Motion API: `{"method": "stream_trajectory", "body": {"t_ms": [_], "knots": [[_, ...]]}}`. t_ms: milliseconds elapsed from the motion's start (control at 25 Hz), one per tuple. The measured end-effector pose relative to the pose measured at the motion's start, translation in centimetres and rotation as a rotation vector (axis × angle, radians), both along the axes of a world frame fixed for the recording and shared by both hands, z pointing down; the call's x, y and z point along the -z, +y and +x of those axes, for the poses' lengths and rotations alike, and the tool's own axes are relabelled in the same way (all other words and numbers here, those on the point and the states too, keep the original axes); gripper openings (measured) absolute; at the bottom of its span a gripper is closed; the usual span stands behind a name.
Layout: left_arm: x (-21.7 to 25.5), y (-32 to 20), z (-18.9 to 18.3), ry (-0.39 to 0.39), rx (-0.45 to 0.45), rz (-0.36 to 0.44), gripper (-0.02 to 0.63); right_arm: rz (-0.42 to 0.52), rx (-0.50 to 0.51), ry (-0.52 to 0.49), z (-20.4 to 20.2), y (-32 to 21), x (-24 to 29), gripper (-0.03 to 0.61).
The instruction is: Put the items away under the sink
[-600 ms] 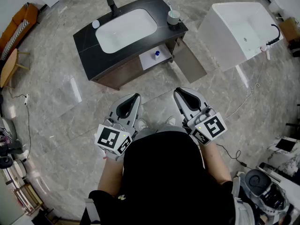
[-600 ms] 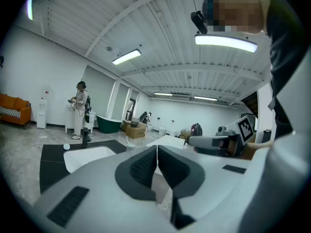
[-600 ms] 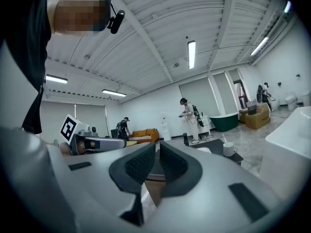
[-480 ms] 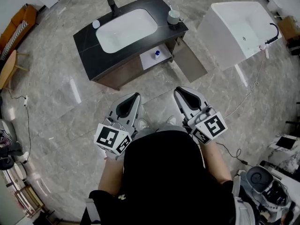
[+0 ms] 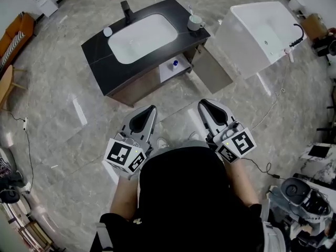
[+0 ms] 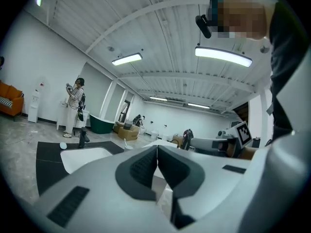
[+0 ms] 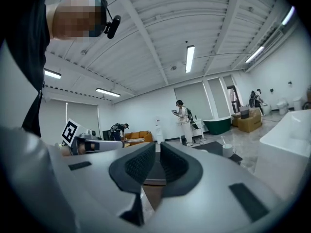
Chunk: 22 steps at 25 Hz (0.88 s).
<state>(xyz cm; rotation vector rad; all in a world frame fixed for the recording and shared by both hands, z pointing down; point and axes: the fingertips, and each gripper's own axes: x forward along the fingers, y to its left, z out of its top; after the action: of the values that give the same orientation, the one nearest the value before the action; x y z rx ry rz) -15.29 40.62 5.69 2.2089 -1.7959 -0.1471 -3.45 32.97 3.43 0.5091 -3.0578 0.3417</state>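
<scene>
A black vanity top (image 5: 100, 54) with a white basin (image 5: 143, 38) stands ahead of me on the floor. On its right corner is a cup (image 5: 195, 21) with a toothbrush, and by the faucet (image 5: 126, 8) lies a small white round thing (image 5: 107, 31). The cabinet door (image 5: 212, 70) under the basin hangs open; a small blue-capped bottle (image 5: 175, 64) sits on the shelf inside. My left gripper (image 5: 153, 108) (image 6: 157, 147) and right gripper (image 5: 201, 103) (image 7: 158, 144) are held near my chest, well short of the vanity. Both are shut and hold nothing.
A white bathtub (image 5: 260, 33) stands right of the vanity, with a cable (image 5: 273, 106) trailing on the marble floor. An orange sofa (image 5: 16, 33) and a wooden stool (image 5: 6, 80) are at the far left. A person in a striped top (image 7: 182, 115) stands beyond the vanity.
The head view has shifted slightly, so the vanity and tub sit a little differently in the picture. Both grippers hold the same pose.
</scene>
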Motion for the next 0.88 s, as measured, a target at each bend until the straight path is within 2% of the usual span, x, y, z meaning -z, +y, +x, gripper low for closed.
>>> {"method": "stream_trajectory", "body": {"t_ms": [240, 440, 880], "knots": [[-1.3, 0.0, -1.8, 0.013, -0.022, -0.021, 0.023, -0.025, -0.092, 0.02, -0.2, -1.2, -0.6, 0.046], [-2.6, -2.1, -1.6, 0.013, -0.01, -0.04, 0.023, -0.038, -0.126, 0.035, 1.2, -4.8, -1.7, 0.046], [-3.1, -11.9, -1.4, -0.023, 0.082, -0.1, 0.023, -0.075, -0.02, 0.015, 0.6, -15.7, -3.1, 0.046]]}}
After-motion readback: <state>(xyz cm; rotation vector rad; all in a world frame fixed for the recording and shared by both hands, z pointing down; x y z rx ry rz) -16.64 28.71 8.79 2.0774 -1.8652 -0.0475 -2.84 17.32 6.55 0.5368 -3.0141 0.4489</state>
